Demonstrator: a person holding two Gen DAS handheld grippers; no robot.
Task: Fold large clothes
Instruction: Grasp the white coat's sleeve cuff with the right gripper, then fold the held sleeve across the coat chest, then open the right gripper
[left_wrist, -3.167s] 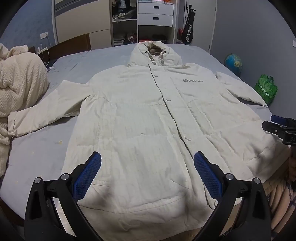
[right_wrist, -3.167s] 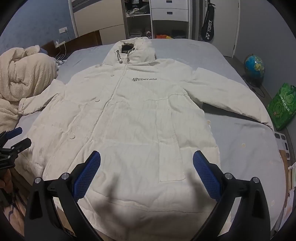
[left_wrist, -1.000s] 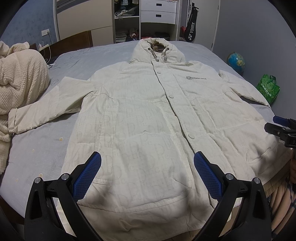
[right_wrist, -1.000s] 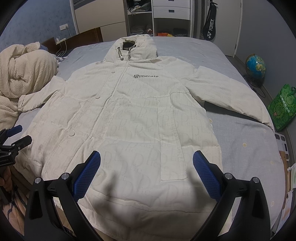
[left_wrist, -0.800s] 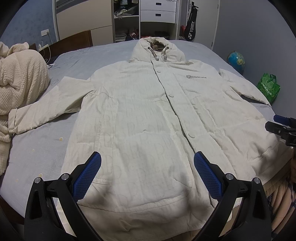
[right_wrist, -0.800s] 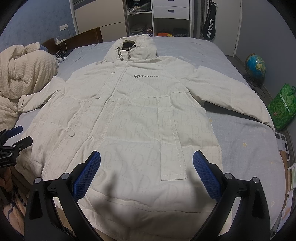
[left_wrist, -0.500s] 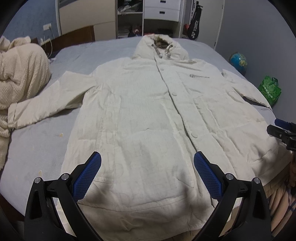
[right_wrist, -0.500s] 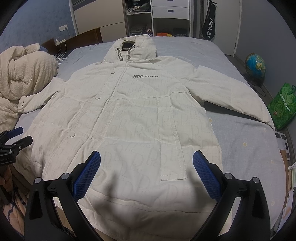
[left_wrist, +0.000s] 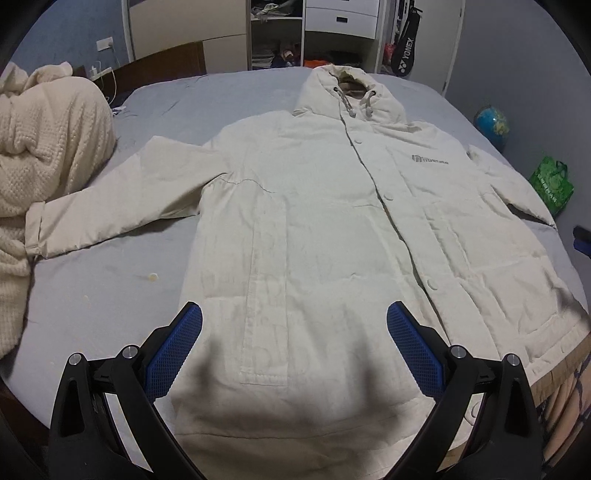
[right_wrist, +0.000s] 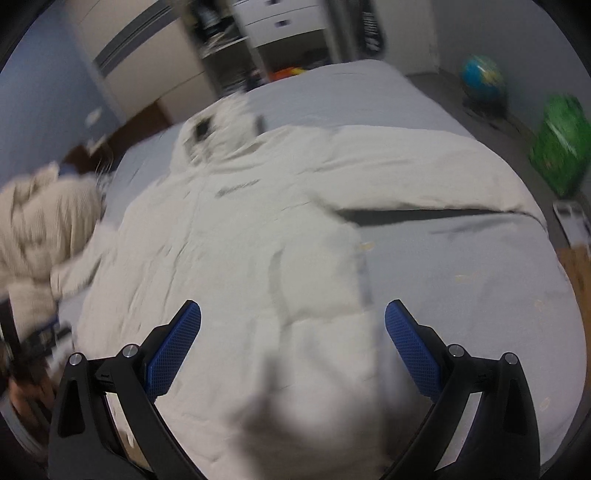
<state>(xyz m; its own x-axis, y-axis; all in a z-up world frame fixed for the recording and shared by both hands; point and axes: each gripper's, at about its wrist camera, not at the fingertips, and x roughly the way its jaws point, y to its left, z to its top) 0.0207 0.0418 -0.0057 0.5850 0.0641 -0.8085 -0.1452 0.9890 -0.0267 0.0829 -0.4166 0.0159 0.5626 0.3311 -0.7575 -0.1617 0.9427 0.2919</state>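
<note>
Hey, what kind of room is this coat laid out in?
Most likely a home bedroom. The cream hooded coat lies flat on a large bed with a grey sheet, a white wardrobe with drawers and open shelves stands behind it, and a fluffy cream blanket is bunched at one side.

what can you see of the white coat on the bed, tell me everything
The coat is a long, off-white hooded garment of padded-looking fabric, lying face up and flat on the grey bed. It is snapped shut down the front, with drawcords at the hood, a grey chest logo and a long pocket seam. Both sleeves spread outward; one cuff touches the cream blanket. Its hem reaches the bed's near edge. Both tongs hover open above it, gripping nothing.
</note>
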